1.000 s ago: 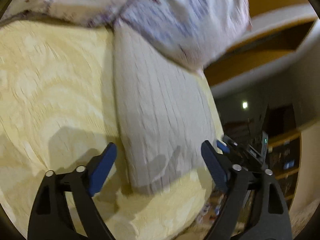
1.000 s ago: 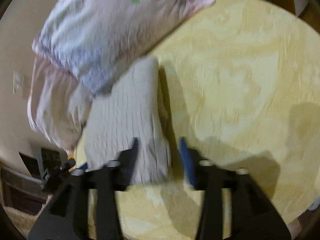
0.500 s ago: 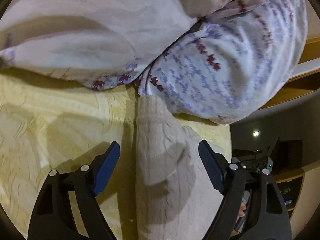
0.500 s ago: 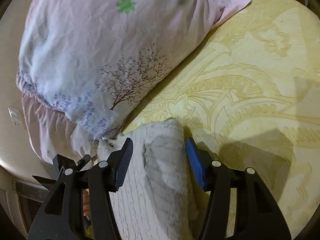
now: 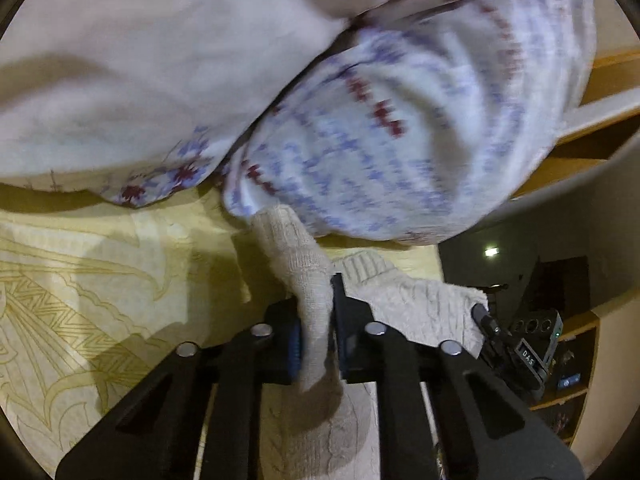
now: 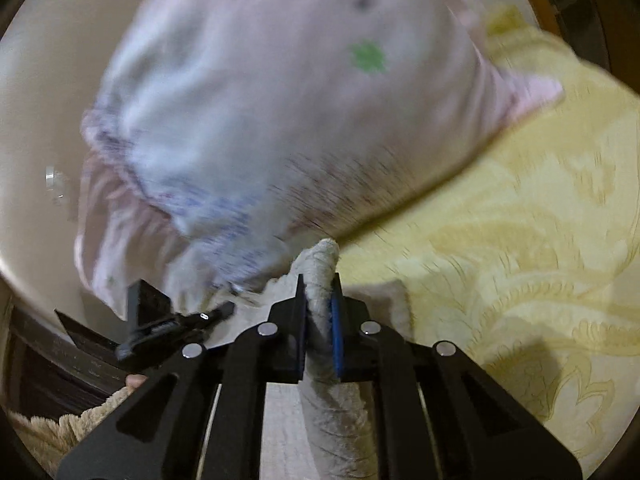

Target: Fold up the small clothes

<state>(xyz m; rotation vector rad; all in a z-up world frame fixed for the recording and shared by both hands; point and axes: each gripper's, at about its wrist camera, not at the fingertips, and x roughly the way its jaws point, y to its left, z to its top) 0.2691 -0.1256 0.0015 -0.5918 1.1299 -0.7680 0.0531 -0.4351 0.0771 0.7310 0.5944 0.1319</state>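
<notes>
A cream knitted garment (image 5: pixel 292 248) lies on the yellow patterned bedspread (image 5: pixel 80 280), its far end against a pillow. My left gripper (image 5: pixel 316 320) is shut on a bunched edge of the knit. The right gripper shows at the knit's other corner in the left wrist view (image 5: pixel 486 322). In the right wrist view my right gripper (image 6: pixel 319 308) is shut on a raised fold of the same knit garment (image 6: pixel 324 256). The left gripper (image 6: pixel 176 320) shows there at the left.
A large white pillow (image 5: pixel 380 140) with blue and red prints lies right behind the garment, also in the right wrist view (image 6: pixel 280 100). The bedspread (image 6: pixel 520 260) stretches to the right. The bed edge, dark shelves (image 5: pixel 560 340) and a fluffy beige rug (image 6: pixel 52 428) lie beyond.
Both grippers were open around the knit garment's far end; both have now closed on it, pinching up folds. The cameras have moved closer to the pillow.
</notes>
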